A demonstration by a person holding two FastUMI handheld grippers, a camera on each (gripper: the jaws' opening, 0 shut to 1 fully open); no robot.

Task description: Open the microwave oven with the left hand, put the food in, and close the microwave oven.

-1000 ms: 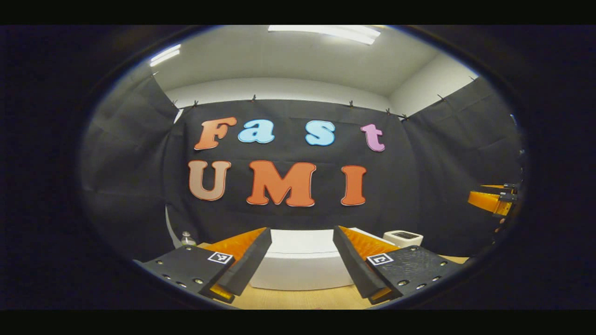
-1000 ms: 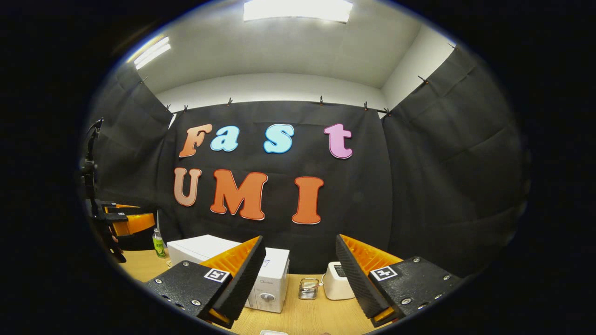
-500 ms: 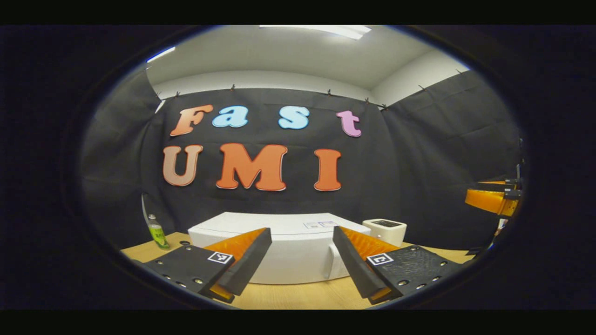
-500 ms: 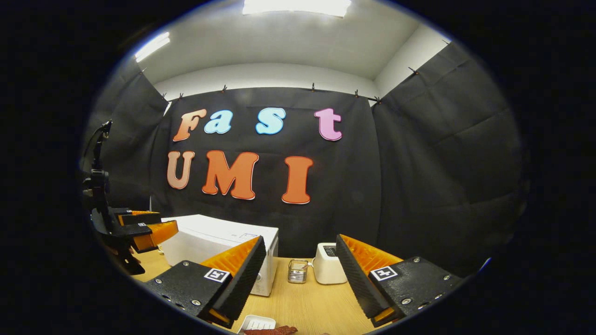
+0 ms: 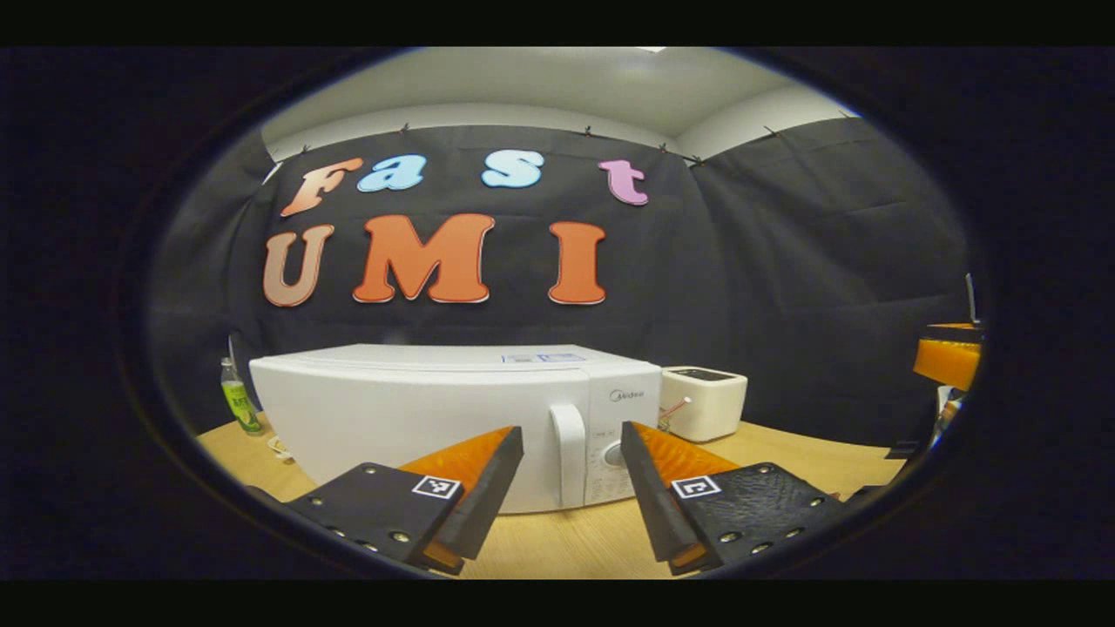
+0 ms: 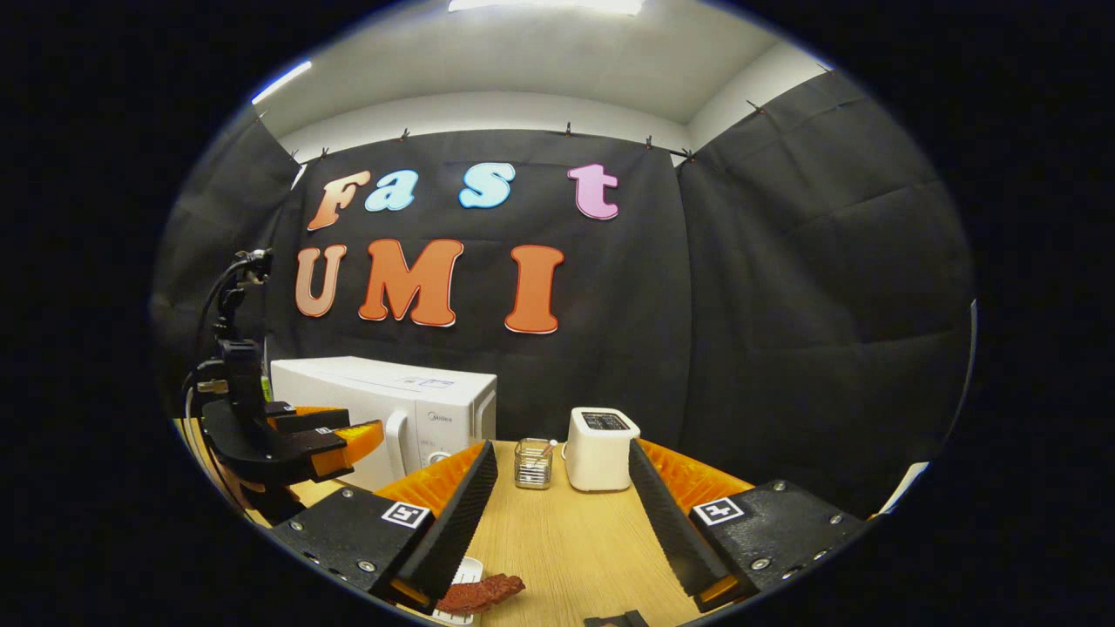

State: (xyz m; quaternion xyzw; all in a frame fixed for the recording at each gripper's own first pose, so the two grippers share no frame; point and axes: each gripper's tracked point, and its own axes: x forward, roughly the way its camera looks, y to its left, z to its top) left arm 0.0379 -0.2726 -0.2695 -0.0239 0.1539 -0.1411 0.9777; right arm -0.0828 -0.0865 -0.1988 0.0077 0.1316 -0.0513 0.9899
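Risk is centred on the handle [image 5: 568,455]: the door of the microwave [image 5: 418,418] is seen closed, and the left gripper [image 5: 571,479] is held just before it, jaws apart and empty. A skewed approach could make a finger slip off the handle or push the microwave back. The right gripper [image 6: 562,514] is likewise spread and empty above the food [image 6: 479,592] on the table [image 6: 566,557]; the food could be knocked off its dish.

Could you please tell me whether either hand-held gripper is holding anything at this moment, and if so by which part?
Nothing is held: the left hand-held gripper and right hand-held gripper are both open, fingers touching nothing.
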